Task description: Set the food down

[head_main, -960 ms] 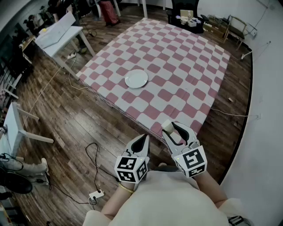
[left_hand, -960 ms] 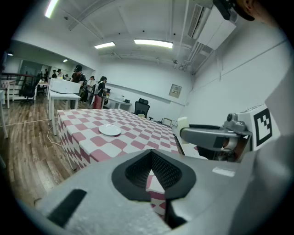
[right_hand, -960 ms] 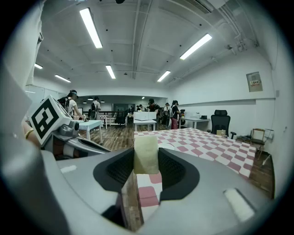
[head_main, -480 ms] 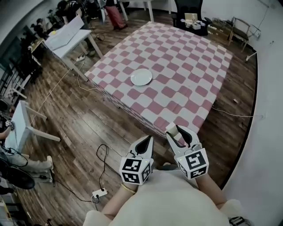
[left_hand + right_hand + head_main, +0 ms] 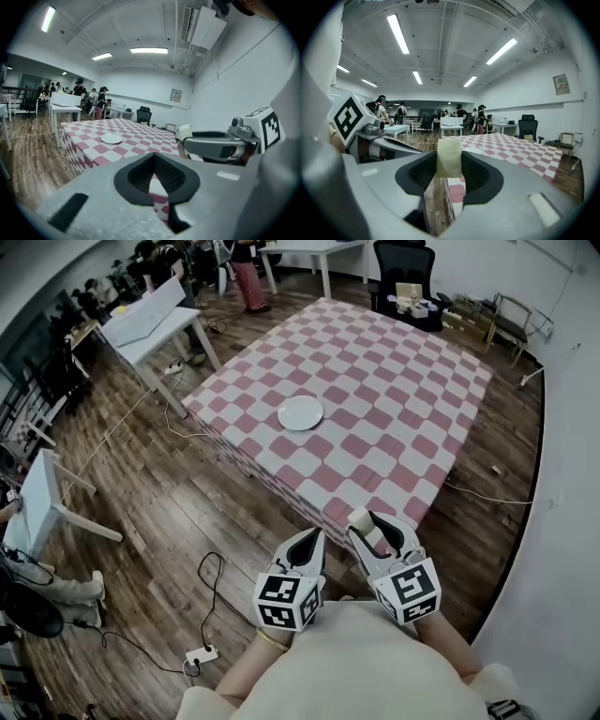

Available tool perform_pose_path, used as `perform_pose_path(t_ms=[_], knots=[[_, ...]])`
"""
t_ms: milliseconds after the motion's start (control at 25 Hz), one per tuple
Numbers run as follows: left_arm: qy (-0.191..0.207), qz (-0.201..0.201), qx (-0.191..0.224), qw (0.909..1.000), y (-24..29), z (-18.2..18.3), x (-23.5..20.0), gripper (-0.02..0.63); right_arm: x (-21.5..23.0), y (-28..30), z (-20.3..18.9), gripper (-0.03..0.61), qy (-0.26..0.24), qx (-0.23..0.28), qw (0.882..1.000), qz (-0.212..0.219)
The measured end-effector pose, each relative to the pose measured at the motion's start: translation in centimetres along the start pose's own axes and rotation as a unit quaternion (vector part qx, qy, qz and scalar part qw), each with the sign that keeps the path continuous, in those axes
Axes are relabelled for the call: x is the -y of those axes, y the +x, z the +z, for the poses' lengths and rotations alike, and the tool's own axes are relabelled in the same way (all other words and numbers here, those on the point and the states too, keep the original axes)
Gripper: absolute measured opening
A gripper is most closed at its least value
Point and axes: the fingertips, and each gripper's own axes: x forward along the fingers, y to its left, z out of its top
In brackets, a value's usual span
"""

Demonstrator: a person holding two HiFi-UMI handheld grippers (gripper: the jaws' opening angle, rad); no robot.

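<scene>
Gripping the food block [image 5: 449,157], the right hand-held gripper [image 5: 370,521] is hovering short of the counter [image 5: 394,381], left hand-held gripper [image 5: 311,538] closed and empty, set-down yet to come.

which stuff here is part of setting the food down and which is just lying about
In the job: pale food piece, clamped in the right gripper; white plate on the checkered table, the likely spot.
Just about: left gripper, shut and empty; power strip on the floor; black office chair; white side table.
</scene>
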Motion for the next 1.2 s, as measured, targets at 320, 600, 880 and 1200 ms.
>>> perform_pose_path(t_ms=[320, 600, 880, 1200], knots=[[-0.015, 0.006, 0.006, 0.9998, 0.5, 0.2, 0.0, 0.001, 0.2, 0.2, -0.1, 0.170, 0.015, -0.005, 1.000, 0.011], [-0.021, 0.011, 0.007, 0.9997, 1.4, 0.6, -1.0, 0.001, 1.0, 1.1, 0.3, 0.169, 0.015, -0.003, 1.000, 0.010], [-0.020, 0.015, 0.010, 0.9996, 3.0, 1.6, -2.9, 0.000, 2.0, 3.1, 0.8, 0.169, 0.013, -0.003, 1.000, 0.010], [-0.022, 0.013, 0.008, 0.9996, 5.3, 2.8, -5.4, 0.001, 3.5, 6.3, 1.5, 0.169, 0.022, -0.003, 1.000, 0.007]])
